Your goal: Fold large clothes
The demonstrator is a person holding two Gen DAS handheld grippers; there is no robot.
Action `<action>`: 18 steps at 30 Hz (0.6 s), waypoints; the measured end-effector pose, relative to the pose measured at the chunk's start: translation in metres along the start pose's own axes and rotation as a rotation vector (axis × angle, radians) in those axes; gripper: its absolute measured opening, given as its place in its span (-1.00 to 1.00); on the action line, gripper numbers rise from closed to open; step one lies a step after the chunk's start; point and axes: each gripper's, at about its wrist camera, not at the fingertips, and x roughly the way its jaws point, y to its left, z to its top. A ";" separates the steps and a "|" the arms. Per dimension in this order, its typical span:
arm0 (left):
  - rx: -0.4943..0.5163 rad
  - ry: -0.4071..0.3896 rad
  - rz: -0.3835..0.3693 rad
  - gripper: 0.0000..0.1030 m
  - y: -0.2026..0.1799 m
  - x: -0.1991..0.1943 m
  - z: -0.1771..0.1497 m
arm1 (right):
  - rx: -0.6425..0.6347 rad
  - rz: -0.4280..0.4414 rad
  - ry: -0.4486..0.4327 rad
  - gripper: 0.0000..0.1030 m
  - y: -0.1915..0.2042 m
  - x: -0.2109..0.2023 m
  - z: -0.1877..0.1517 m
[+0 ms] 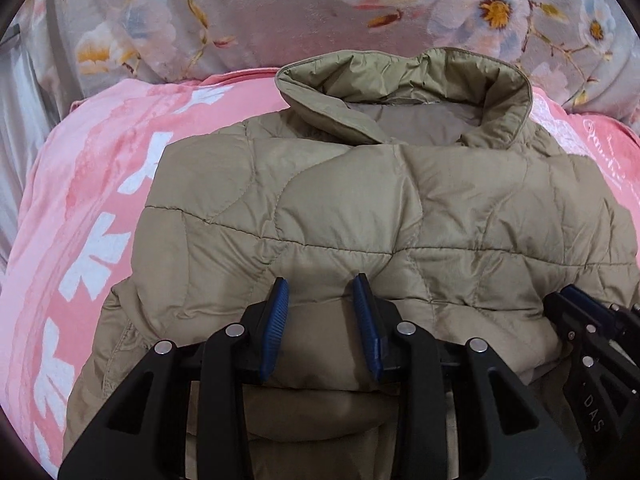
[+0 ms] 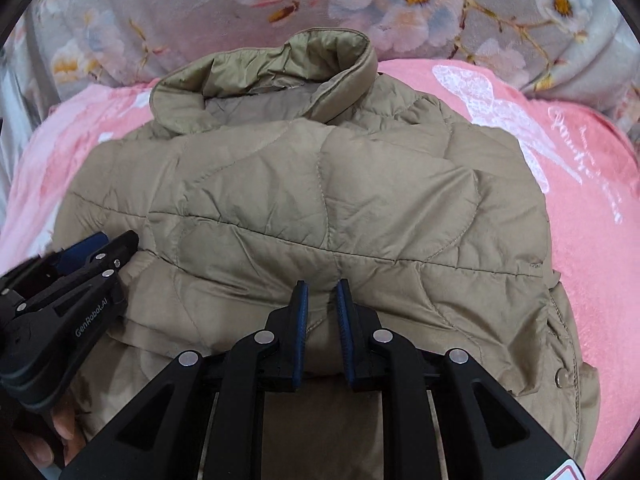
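Your left hand-held gripper (image 1: 320, 284) and right hand-held gripper (image 2: 322, 286) each pinch the folded khaki quilted jacket (image 1: 360, 208) on the pink blanket (image 1: 92, 184).

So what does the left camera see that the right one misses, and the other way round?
Only the left wrist view shows the white block pattern running down the pink blanket's left side.

Only the right wrist view shows the white dragonfly print with script lettering, a snap button on the coat's right edge, and the person's fingers under the left tool.

Both show the khaki quilted coat with its collar at the far end, the pink blanket, the floral cover behind, and each camera's own tool over puffed fabric at the near edge, the right tool narrower.
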 end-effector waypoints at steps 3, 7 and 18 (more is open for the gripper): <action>-0.004 -0.013 0.001 -0.37 0.000 0.002 -0.002 | -0.014 -0.017 -0.010 -0.71 0.002 0.002 -0.002; -0.005 -0.024 0.001 -0.37 -0.001 0.003 -0.005 | -0.029 -0.039 -0.025 -0.71 0.005 0.003 -0.005; 0.010 -0.035 0.024 -0.37 -0.005 0.005 -0.008 | -0.063 -0.095 -0.061 -0.70 0.013 0.006 -0.010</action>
